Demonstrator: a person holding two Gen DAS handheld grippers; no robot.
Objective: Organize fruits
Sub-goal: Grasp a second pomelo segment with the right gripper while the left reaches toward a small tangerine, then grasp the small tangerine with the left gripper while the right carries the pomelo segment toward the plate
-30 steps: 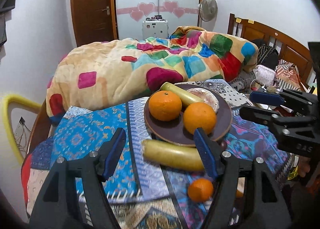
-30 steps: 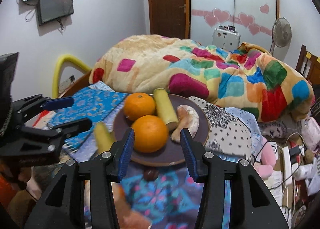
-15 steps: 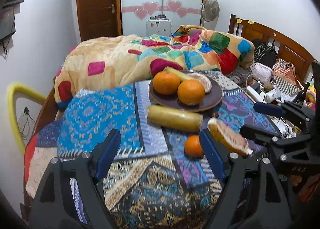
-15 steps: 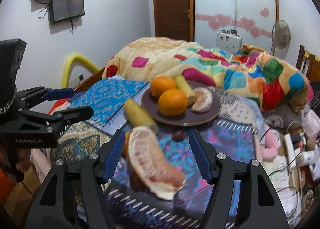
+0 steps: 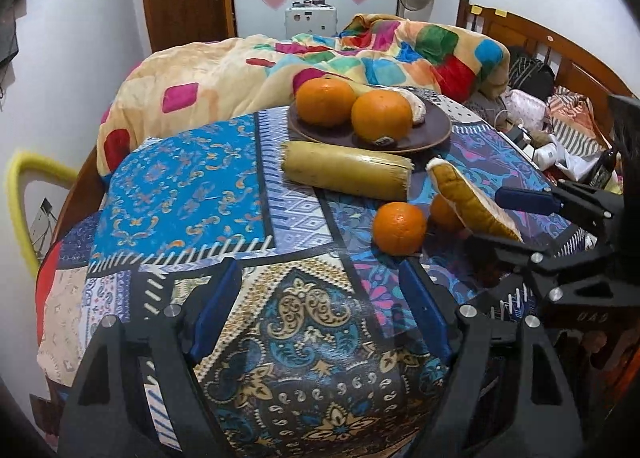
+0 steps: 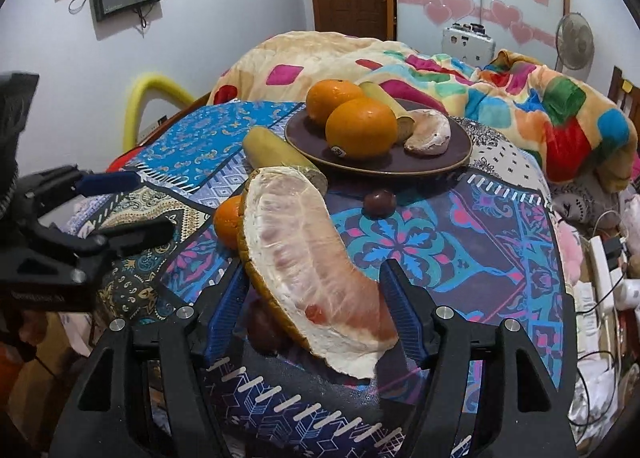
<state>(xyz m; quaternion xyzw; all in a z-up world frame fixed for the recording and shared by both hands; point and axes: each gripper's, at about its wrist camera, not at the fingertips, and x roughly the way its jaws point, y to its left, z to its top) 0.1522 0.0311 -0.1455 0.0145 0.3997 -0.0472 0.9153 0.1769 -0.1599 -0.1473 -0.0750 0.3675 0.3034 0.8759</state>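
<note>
A pomelo wedge (image 6: 304,258) with pale pink flesh leans on its rind edge, propped on small fruit on the patchwork-covered table (image 5: 180,198). My right gripper (image 6: 314,310) is open, and the wedge stands between its blue pads with narrow gaps on both sides. My left gripper (image 5: 320,310) is open over bare cloth near the table's front edge, nothing between its fingers. A small orange (image 5: 400,222) sits just beyond it, left of the wedge (image 5: 468,198). Farther back, a brown plate (image 6: 460,154) holds two large oranges (image 6: 360,132), a yellow-green piece and a peeled segment. A yellow-green cylinder (image 5: 344,174) lies before the plate.
A small dark round fruit (image 6: 379,203) lies on the cloth right of the wedge, another (image 6: 264,326) under it. A bed with a colourful blanket (image 5: 320,58) lies behind the table. A yellow hoop (image 5: 24,194) stands left. Cables and clutter (image 6: 600,258) crowd the right side.
Both grippers have drawn back from the plate and sunk toward the table's near side. The right jaws have widened and now flank the pomelo wedge. The left jaws stand a little wider.
</note>
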